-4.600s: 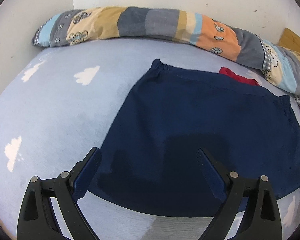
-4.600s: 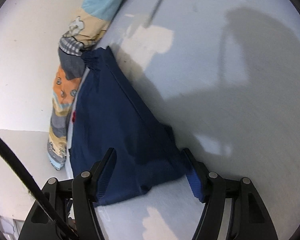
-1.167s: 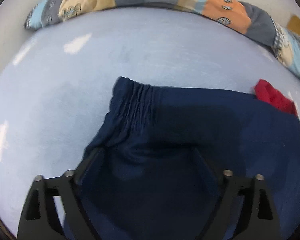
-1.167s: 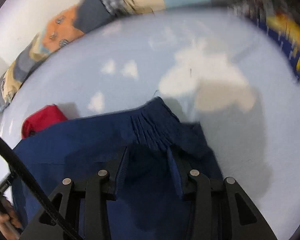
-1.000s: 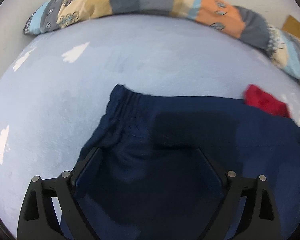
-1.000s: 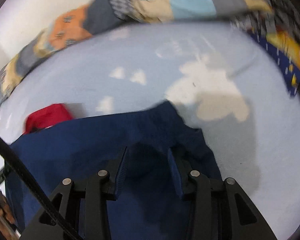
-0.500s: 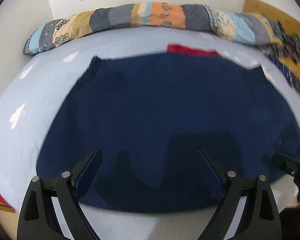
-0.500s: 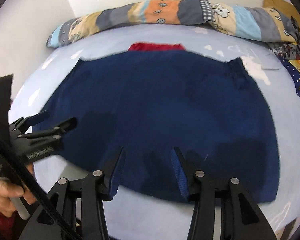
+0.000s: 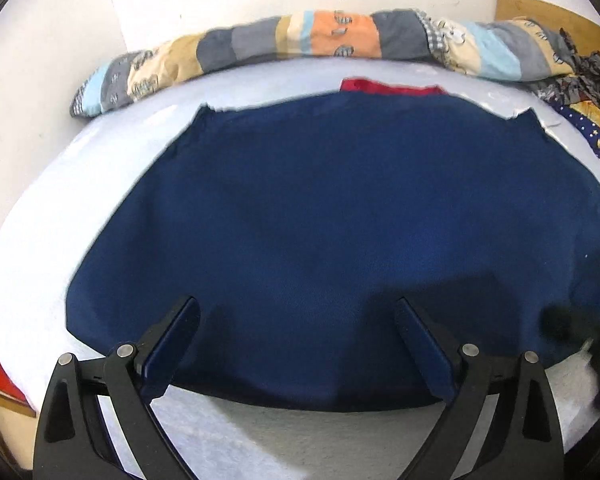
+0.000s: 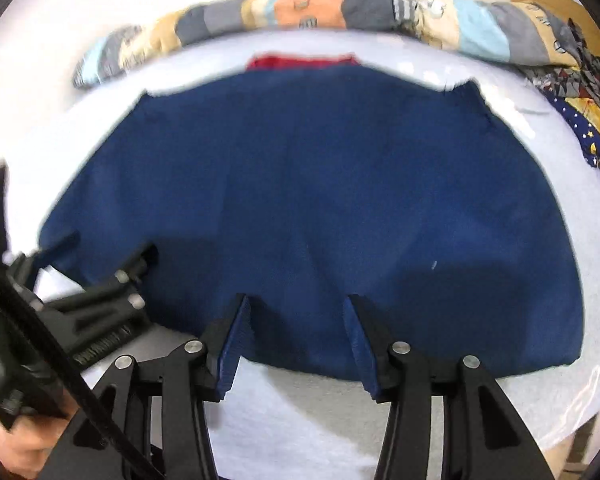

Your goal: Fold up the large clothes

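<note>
- The left gripper (image 9: 296, 344) stood with its jaws wide apart and nothing between them, poised over the near hem of the navy garment (image 9: 340, 220)
- The right gripper (image 10: 296, 344) had just been opening, its jaws apart and empty, above the same hem further to the right
- The garment lay flat on the bed (image 9: 40, 216), long axis running side to side, stretching forward from both grippers
- Beyond its far edge a red cloth (image 9: 392, 87) showed, probably tucked underneath
</note>
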The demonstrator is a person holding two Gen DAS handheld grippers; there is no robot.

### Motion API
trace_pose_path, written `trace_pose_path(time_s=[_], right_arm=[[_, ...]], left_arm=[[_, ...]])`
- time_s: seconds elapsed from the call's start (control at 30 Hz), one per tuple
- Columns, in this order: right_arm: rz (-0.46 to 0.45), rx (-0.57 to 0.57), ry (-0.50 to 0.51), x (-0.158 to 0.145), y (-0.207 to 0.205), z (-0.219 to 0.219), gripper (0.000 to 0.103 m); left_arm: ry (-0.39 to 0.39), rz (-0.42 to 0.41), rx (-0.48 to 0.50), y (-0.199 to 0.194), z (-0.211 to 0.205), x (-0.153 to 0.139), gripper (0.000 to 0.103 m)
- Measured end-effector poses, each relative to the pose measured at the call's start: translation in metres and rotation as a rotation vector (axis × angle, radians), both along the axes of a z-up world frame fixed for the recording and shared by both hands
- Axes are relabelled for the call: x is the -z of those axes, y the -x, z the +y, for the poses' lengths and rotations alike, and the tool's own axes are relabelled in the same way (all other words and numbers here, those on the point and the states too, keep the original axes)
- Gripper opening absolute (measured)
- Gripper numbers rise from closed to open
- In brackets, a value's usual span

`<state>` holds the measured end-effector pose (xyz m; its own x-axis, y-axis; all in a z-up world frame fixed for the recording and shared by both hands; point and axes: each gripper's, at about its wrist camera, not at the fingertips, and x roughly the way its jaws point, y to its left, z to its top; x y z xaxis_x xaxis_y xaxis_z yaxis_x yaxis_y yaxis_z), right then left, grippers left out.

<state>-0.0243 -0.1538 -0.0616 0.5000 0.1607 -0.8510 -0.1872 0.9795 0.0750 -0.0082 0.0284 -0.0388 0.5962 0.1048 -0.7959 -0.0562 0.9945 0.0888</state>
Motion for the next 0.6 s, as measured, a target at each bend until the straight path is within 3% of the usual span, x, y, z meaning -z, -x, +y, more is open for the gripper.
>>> trace_pose_path(time_s=[0.13, 0.27, 0.6], right_arm=[[-0.031, 0.08, 0.017, -0.01, -0.008, -0.02, 0.061], [0.05, 0.132, -0.041, 0.006, -0.014, -0.034, 0.061], [0.034, 0.087, 0.06, 0.016, -0.013, -0.014, 0.076]], left_arm=[[-0.003, -0.033, 0.015, -0.003, -0.003, -0.004, 0.098], [-0.002, -0.025, 0.027, -0.007, -0.007, 0.0, 0.098], [-0.023, -0.048, 0.047, -0.008, -0.014, 0.0, 0.098]])
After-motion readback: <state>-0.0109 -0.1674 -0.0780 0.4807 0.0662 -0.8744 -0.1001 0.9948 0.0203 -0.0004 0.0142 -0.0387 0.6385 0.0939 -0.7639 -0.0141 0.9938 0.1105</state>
